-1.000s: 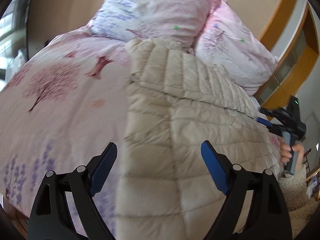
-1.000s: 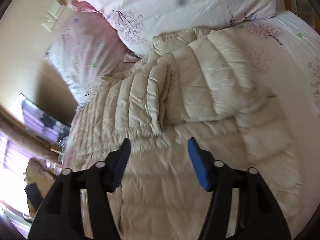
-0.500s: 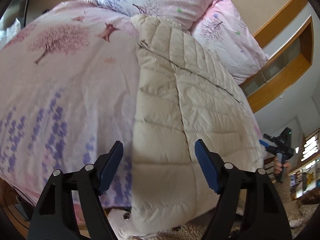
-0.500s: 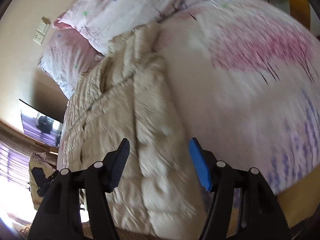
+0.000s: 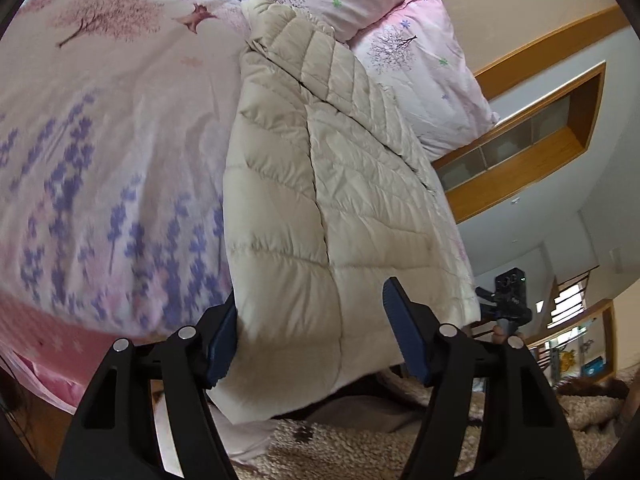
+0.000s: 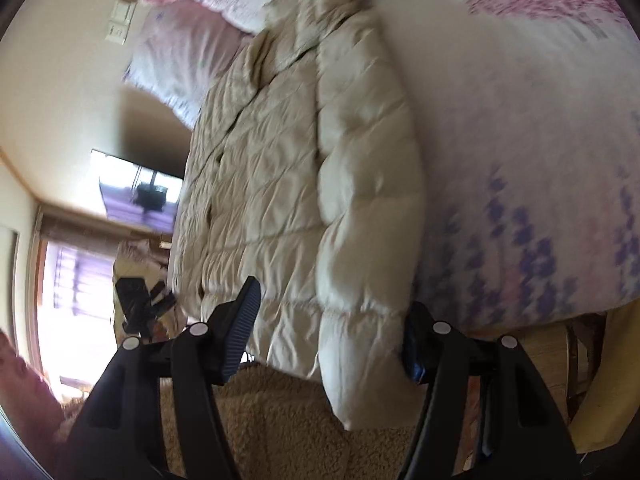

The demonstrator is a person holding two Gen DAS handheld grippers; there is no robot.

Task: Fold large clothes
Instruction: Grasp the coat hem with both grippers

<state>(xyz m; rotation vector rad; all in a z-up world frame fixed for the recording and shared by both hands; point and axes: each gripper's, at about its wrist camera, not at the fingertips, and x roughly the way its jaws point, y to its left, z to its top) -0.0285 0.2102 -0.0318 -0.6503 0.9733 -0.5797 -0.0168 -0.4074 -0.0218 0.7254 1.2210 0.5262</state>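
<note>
Cream quilted down coat [image 5: 320, 184] lies lengthwise on the bed [image 5: 100, 140], collar up by the pillows [image 5: 420, 76], hem spilling over the foot edge above the shaggy rug [image 5: 360, 452]. Left tool [image 5: 310, 336] has its blue pads wide apart, straddling the hanging hem; the left pad sits just beside the coat's edge, nothing clamped. Right tool [image 6: 332, 340] is spread too, its right pad tucked behind the hem's fat folded edge, not closed on it. Plenty of bare floral duvet on the far side of the coat.

The left view catches the right tool [image 5: 508, 296] off the coat's other hem corner, plus a wood-framed wall opening [image 5: 520, 140]. The right view alone shows the wall TV [image 6: 136, 192], the bright window [image 6: 72, 280] and the left tool [image 6: 140, 300].

A second ago both tools hovered over the coat's middle; now they've pulled back to the hem.
</note>
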